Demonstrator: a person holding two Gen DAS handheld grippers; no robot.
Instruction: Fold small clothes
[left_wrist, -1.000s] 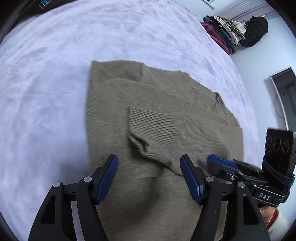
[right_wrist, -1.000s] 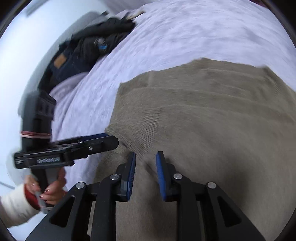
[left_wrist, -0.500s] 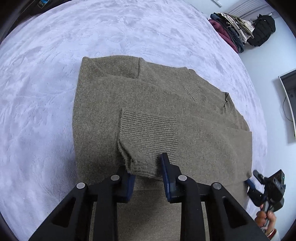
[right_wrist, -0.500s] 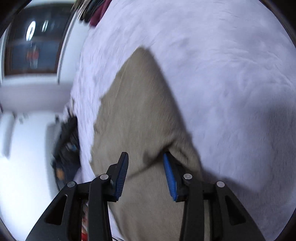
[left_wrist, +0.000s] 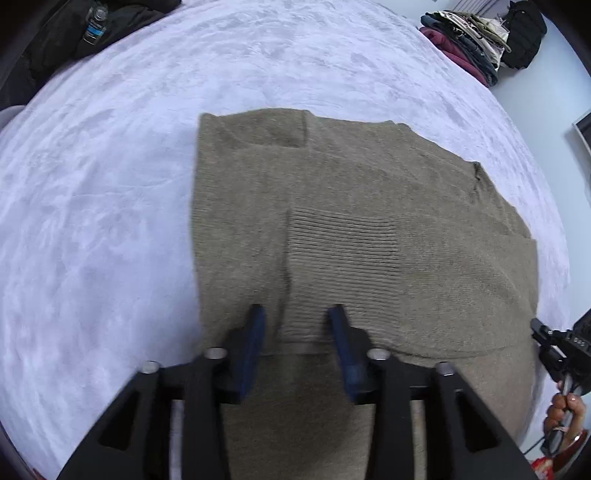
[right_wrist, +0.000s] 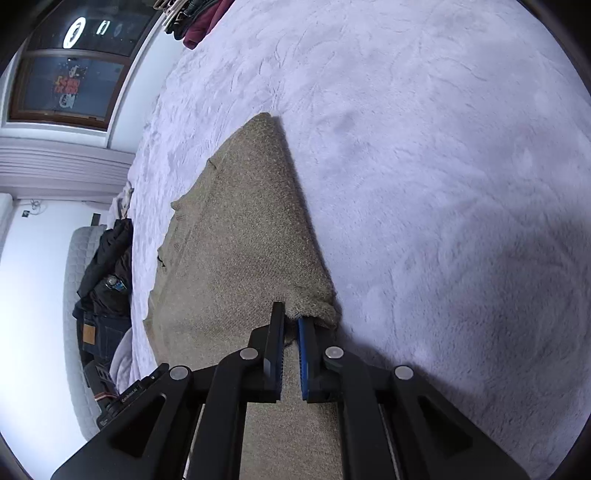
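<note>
Dark jacket pile (left_wrist: 74, 33): at the far left edge of the bed in your left wrist view, with a water bottle (left_wrist: 94, 27) lying on it. It was barely in frame half a second ago; more of it shows now.

Bedspread (left_wrist: 92, 221): pale lilac, plush, carrying everything.

Sweater (left_wrist: 351, 229): olive-brown knit, lying flat in the middle of the bed, body partly folded, with the ribbed cuff (left_wrist: 340, 251) of one sleeve laid across its front. It sits lower and nearer in your left view than half a second ago, and the picture is blurred.

Your left gripper (left_wrist: 297, 325): the blue pads stand apart on either side of the ribbed cuff's near end, just above the hem fold. Half a second ago they were narrower around that same cuff; now the gap is wider. You cannot tell whether the pads press the knit.

Your right gripper (right_wrist: 290, 325): half a second ago its fingers were spread around the sweater's near corner. Now they have drawn nearly together and pinch a bunched corner of the knit (right_wrist: 314, 310) at the sweater's right edge, which rises slightly off the bedspread. In the left view it shows at the far right edge (left_wrist: 561, 347), just beside the sweater.

Stack of folded clothes (left_wrist: 465, 37): at the far right corner of the bed, next to a black bag (left_wrist: 524, 33).
</note>
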